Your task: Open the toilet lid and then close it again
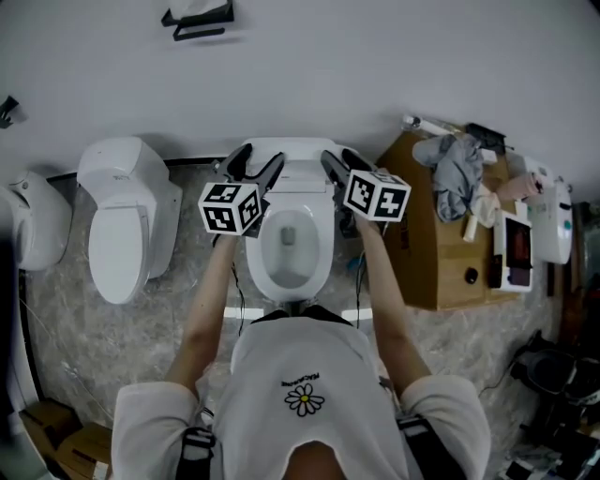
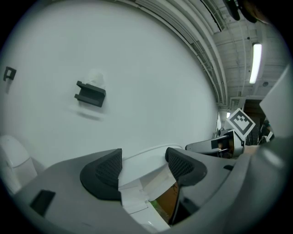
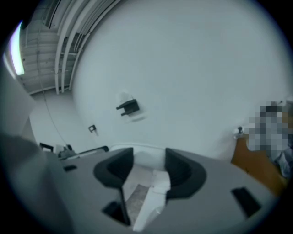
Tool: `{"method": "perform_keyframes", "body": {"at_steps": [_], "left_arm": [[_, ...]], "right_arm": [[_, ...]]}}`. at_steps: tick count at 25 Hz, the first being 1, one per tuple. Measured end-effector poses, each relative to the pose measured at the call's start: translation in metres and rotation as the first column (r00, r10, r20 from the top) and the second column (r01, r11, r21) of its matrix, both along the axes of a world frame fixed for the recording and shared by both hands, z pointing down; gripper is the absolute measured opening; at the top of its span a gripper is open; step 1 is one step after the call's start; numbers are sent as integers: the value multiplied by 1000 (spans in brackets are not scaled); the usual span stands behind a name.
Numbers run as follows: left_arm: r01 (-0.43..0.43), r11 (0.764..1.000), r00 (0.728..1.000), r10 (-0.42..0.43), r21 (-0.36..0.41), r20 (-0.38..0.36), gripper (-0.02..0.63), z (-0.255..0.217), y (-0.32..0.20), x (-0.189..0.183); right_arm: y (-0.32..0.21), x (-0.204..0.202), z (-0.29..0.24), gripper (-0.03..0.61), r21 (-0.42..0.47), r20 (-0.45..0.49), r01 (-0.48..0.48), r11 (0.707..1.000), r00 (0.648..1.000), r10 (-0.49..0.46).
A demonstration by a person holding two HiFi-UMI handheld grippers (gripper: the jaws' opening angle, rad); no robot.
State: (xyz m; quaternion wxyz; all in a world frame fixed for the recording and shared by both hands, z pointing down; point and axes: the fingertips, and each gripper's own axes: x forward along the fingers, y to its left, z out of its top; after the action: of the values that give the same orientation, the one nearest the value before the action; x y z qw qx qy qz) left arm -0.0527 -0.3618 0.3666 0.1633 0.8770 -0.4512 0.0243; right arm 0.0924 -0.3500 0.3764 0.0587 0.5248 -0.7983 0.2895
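The white toilet [image 1: 289, 246] stands straight ahead of me in the head view with its bowl uncovered. Its lid [image 1: 286, 155] is raised upright against the wall. My left gripper [image 1: 255, 169] is at the lid's left edge and my right gripper [image 1: 342, 166] at its right edge, both with jaws spread. In the left gripper view the left gripper [image 2: 144, 167] stands open, and the lid's white rim [image 2: 146, 153] lies between its pads. The right gripper [image 3: 149, 169] is likewise open, with the white lid [image 3: 149, 157] in the gap. I cannot tell whether the pads touch the lid.
A second white toilet [image 1: 122, 220] with its lid down stands to the left, and part of a third [image 1: 33, 220] shows at the far left. A wooden cabinet [image 1: 441, 244] with cloth [image 1: 455, 169] and clutter stands close on the right. A black holder [image 1: 197, 19] hangs on the wall.
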Motion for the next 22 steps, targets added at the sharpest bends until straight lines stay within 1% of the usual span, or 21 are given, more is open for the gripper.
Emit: {"method": "perform_keyframes", "body": {"at_steps": [3, 8, 12, 17, 22], "left_arm": [[3, 1000, 999, -4, 28, 47, 324, -6, -11, 2], [33, 999, 999, -34, 30, 7, 324, -11, -35, 0], [61, 997, 998, -61, 40, 15, 324, -16, -55, 1], [69, 997, 997, -70, 38, 26, 324, -22, -82, 2], [85, 996, 996, -86, 38, 33, 324, -24, -112, 3]], "right_arm": [[-11, 1, -3, 233, -6, 3, 1, 1000, 1000, -1], [-35, 2, -10, 233, 2, 15, 1, 1000, 1000, -1], [-56, 3, -15, 233, 0, 12, 2, 1000, 1000, -2], [-83, 3, -20, 230, 10, 15, -1, 1000, 1000, 1], [-114, 4, -22, 229, 1, 23, -2, 1000, 1000, 2]]}}
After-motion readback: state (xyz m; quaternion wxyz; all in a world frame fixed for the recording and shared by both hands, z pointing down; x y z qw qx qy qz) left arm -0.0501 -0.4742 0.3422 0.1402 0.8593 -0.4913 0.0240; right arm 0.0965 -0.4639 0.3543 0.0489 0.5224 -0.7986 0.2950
